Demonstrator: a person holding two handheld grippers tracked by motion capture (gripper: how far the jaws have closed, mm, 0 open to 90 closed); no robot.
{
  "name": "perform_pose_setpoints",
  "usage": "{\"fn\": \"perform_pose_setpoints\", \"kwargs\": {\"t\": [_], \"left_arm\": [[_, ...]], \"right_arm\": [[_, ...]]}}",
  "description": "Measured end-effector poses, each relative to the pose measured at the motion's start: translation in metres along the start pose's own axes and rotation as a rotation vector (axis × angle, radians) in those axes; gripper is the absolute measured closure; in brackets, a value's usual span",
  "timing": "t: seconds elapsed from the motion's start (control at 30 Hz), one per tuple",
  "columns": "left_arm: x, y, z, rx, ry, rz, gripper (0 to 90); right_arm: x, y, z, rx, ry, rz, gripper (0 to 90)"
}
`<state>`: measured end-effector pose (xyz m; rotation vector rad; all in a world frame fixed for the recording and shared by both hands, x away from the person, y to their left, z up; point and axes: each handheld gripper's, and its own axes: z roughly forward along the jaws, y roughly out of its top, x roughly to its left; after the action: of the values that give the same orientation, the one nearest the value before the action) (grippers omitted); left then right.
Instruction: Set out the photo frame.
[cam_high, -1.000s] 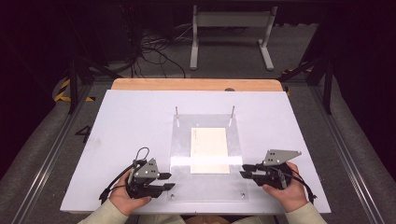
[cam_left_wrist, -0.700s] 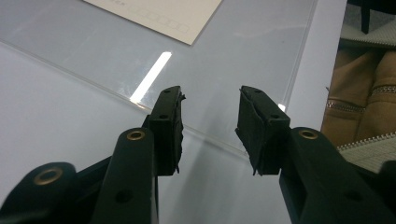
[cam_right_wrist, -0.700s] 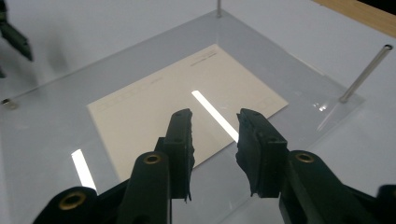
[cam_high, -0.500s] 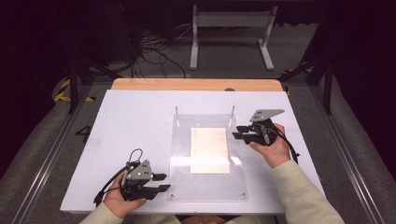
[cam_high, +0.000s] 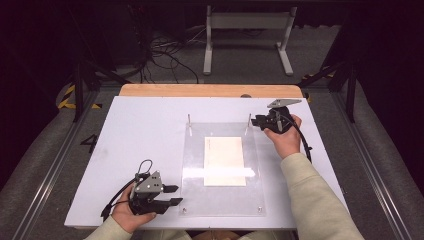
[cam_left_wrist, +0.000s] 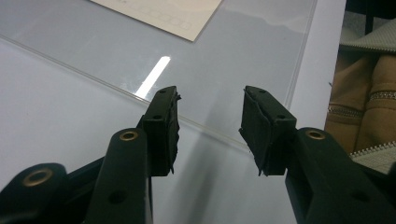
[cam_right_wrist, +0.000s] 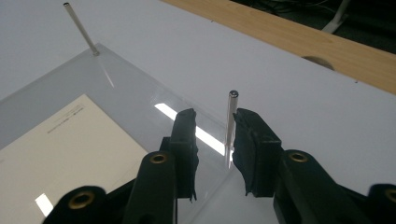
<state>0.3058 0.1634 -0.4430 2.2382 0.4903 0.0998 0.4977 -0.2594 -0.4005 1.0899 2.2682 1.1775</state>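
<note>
Reaching to the far right corner of the clear acrylic sheet (cam_high: 222, 172), the right gripper (cam_high: 259, 121) has its jaws parted around the thin metal pin (cam_right_wrist: 230, 122) that stands upright there; in the right gripper view the pin sits in the gap, right against the right-hand pad, with space left toward the other pad, and whether it actually touches cannot be told. A second pin (cam_right_wrist: 81, 29) rises at the sheet's other far corner, tilted in that view. The hand (cam_high: 283, 137) holding this gripper comes in over the right side of the white board (cam_high: 140, 145), the sleeve (cam_high: 315, 200) crossing the board's near right corner. Under the sheet lies a cream card (cam_high: 224, 161), roughly centred, with a faint printed line along one edge. The left gripper (cam_high: 170, 195) rests low at the near left, its jaws well apart and holding nothing, their tips at the sheet's near left edge; the left gripper view shows that edge running under the two pads. Beyond the board is a wooden strip (cam_high: 210, 90), then floor with cables (cam_high: 165, 55) and a white stand (cam_high: 247, 35).
</note>
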Motion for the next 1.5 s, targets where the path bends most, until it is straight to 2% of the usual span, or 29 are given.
{"fn": "perform_pose_setpoints", "kwargs": {"t": [0.07,0.2,0.33,0.43,0.47,0.5,0.63,0.87,0.97,1.33,1.5], "left_arm": [[0.0,0.0,-0.001,-0.006,0.002,-0.001,56.1],[0.0,-0.001,-0.002,-0.018,0.009,-0.006,55.5],[0.001,-0.002,-0.003,-0.033,0.015,-0.017,54.6],[0.001,-0.005,-0.006,-0.052,0.025,-0.03,54.2],[0.001,-0.005,-0.006,-0.062,0.03,-0.034,54.1],[0.002,-0.005,-0.007,-0.069,0.035,-0.039,54.0],[0.003,-0.007,-0.008,-0.095,0.046,-0.059,53.9],[0.004,-0.008,-0.01,-0.122,0.06,-0.068,53.5],[0.005,-0.008,-0.012,-0.127,0.075,-0.061,53.4],[0.004,-0.013,-0.016,-0.143,0.086,-0.08,53.0],[0.004,-0.018,-0.019,-0.151,0.096,-0.104,52.9]], "right_arm": [[-0.002,-0.001,0.006,-0.008,-0.018,-0.003,69.9],[-0.005,-0.004,0.018,-0.014,-0.044,0.023,69.6],[-0.005,0.0,0.027,-0.02,-0.069,0.01,70.3],[-0.004,0.003,0.033,-0.029,-0.074,0.004,76.9],[-0.002,0.004,0.034,-0.038,-0.085,-0.011,84.4],[0.0,0.005,0.035,-0.043,-0.098,-0.025,84.8],[0.004,0.002,0.037,-0.063,-0.132,-0.026,85.1],[0.001,-0.001,0.039,-0.087,-0.128,-0.011,85.3],[-0.005,-0.003,0.04,-0.106,-0.098,0.017,85.5],[-0.014,-0.011,0.043,-0.167,-0.042,0.05,85.7],[-0.018,-0.013,0.045,-0.185,-0.024,0.061,85.6]]}}
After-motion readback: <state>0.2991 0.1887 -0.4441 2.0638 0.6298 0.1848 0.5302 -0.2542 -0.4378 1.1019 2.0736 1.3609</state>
